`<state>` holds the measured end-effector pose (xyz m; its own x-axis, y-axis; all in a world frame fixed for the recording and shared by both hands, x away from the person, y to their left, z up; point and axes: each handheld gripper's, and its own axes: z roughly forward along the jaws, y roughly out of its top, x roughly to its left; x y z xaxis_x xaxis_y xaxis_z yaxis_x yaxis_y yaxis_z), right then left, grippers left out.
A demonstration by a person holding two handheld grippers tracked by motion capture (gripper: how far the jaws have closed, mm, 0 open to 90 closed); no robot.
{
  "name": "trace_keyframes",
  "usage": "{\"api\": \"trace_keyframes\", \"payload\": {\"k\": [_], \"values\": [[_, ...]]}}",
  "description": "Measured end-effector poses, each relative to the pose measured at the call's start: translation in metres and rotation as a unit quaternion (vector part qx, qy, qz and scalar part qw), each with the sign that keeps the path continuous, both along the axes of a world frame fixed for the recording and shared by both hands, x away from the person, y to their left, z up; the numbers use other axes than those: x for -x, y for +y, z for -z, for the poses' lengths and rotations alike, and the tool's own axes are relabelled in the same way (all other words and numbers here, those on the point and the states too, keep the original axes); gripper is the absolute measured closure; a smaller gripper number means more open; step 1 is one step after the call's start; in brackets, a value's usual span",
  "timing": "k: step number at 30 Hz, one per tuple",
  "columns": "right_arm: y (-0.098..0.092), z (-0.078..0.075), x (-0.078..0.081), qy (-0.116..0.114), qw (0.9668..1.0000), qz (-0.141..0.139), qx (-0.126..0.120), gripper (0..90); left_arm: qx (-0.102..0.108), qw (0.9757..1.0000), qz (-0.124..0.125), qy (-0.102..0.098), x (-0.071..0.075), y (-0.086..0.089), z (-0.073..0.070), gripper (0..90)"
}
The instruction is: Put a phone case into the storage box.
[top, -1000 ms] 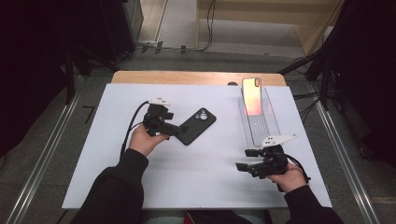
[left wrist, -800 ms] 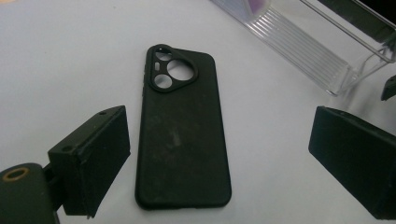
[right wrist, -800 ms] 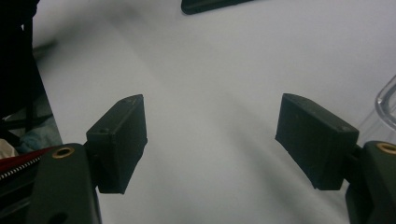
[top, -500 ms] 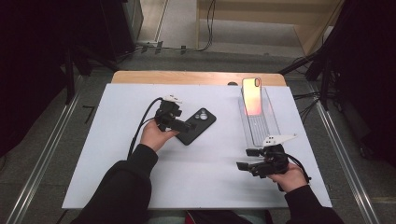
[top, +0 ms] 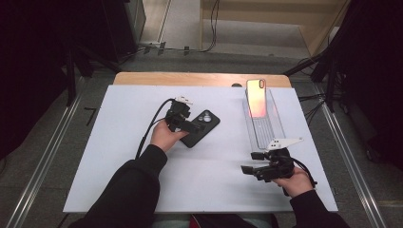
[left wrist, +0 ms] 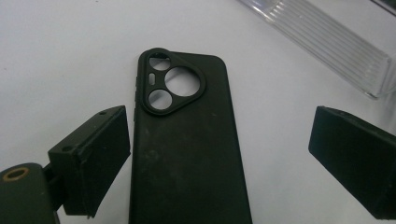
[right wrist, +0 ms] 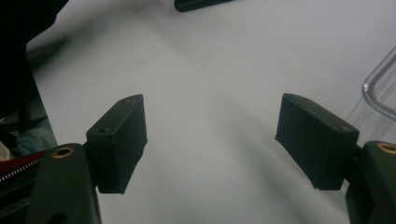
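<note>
A black phone case (top: 200,128) (left wrist: 187,140) lies flat on the white table (top: 119,142), its three-cornered camera cutout facing up. My left gripper (top: 188,124) (left wrist: 219,140) is open right over it. The left jaw sits beside the case's edge and the right jaw stands well off its other side. A clear ridged tray (top: 262,121) (left wrist: 322,42) lies at the right, with an orange-pink phone case (top: 256,97) leaning at its far end. My right gripper (top: 253,162) (right wrist: 210,135) rests low near the front right, open, with bare table between its jaws.
The clear tray's rounded corner (right wrist: 380,88) shows just right of my right gripper. A wooden strip (top: 199,79) runs along the table's far edge. Cables trail from both grippers. Metal rails (top: 43,161) flank the table on the floor.
My left hand has moved right and down toward the black case, so its jaws now straddle it. The right hand and the cases have not moved.
</note>
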<state>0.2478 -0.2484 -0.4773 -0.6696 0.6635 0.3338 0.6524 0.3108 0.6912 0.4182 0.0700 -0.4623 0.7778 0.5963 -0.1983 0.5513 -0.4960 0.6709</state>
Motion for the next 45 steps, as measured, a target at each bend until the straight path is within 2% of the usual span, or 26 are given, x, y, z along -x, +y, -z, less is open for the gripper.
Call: {"api": "trace_keyframes", "payload": {"k": [9,12,15,19,26,28,33,40,45], "values": [[0.0,0.001,0.0,0.004,1.0,-0.003,0.003,22.7,-0.044,0.999,0.0,-0.009,0.0,-0.005,0.009,5.7],[0.001,0.002,0.0,0.004,1.0,-0.004,0.003,22.7,-0.05,0.9987,0.003,-0.005,0.0,-0.006,0.012,5.7],[0.001,0.002,-0.001,0.003,1.0,-0.005,0.004,22.7,-0.057,0.9983,0.004,-0.01,0.0,-0.008,0.015,5.7],[0.001,0.002,-0.001,0.003,1.0,-0.005,0.004,22.7,-0.077,0.997,0.006,-0.01,0.0,-0.008,0.02,5.7],[0.002,0.002,-0.001,0.007,0.9999,-0.006,0.004,22.7,-0.094,0.9955,0.005,-0.008,0.0,-0.01,0.028,5.7],[0.002,0.002,-0.001,0.008,0.9999,-0.007,0.004,22.7,-0.092,0.9958,0.005,-0.004,0.0,-0.011,0.031,5.7],[0.003,0.002,0.0,0.008,0.9999,-0.009,0.006,22.7,-0.113,0.9935,0.009,-0.008,0.001,-0.014,0.035,5.7],[0.003,0.002,0.0,0.009,0.9999,-0.007,0.009,22.7,-0.123,0.9923,0.009,-0.014,0.002,-0.016,0.036,5.6],[0.003,0.002,0.0,0.008,0.9999,-0.008,0.01,22.7,-0.148,0.9885,0.01,-0.03,0.006,-0.021,0.037,5.6]]}}
